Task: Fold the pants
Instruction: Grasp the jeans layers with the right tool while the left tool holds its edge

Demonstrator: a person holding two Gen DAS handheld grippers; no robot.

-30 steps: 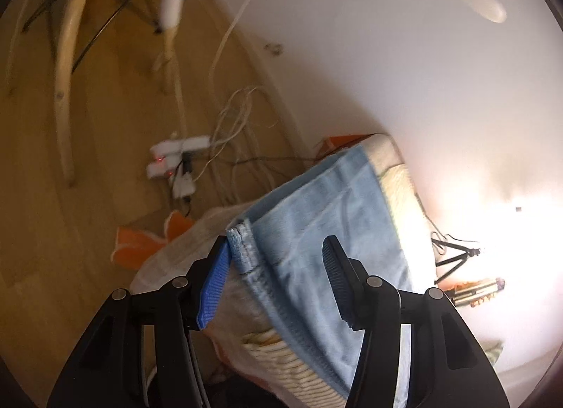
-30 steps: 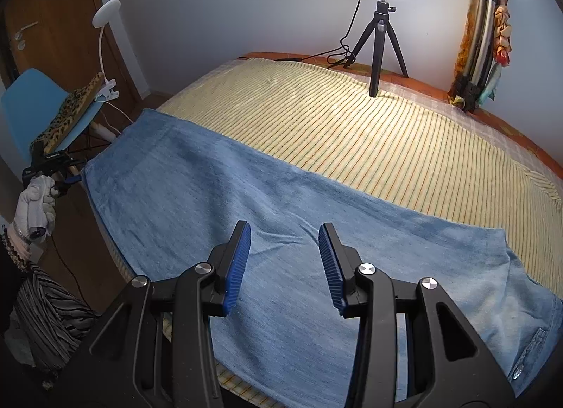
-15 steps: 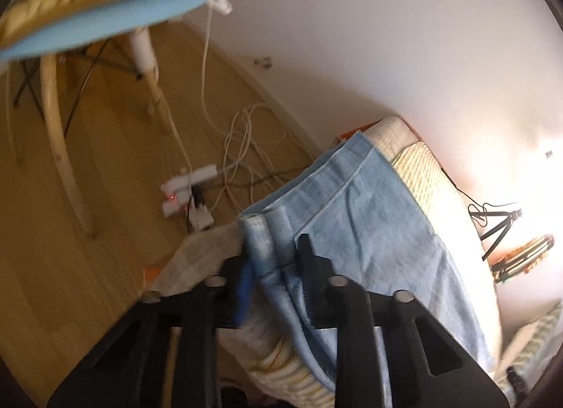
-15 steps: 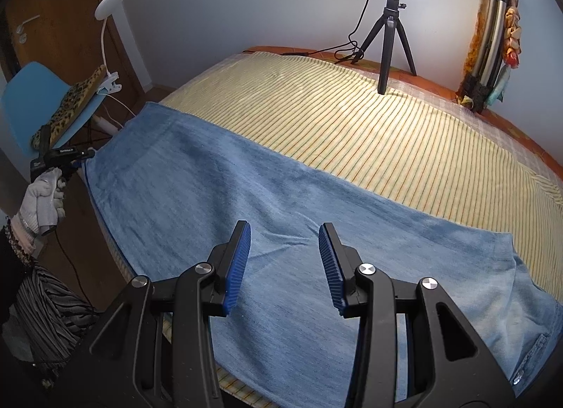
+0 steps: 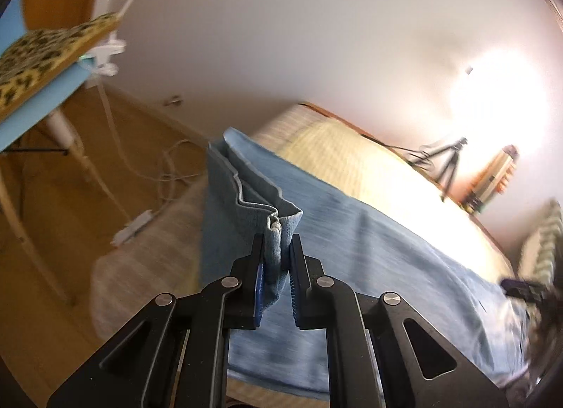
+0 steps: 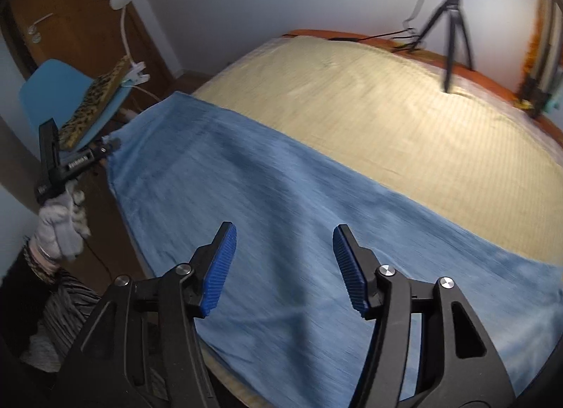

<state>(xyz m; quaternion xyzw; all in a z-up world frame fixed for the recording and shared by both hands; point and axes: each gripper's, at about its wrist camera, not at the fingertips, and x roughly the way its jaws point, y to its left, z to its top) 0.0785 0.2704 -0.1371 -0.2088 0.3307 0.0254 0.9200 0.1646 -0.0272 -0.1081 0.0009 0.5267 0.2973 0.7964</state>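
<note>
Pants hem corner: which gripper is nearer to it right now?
Left. The left gripper is shut on the hem corner of the pants; the right gripper hovers open over mid-fabric, far from it.

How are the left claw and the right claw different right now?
The left claw is shut on the hem of the pants, while the right claw is wide open and holds nothing. The left claw has the hem bunched and lifted at the bed's edge; the right claw hangs above flat denim. Both have black arms with blue ribbed pads.
</note>
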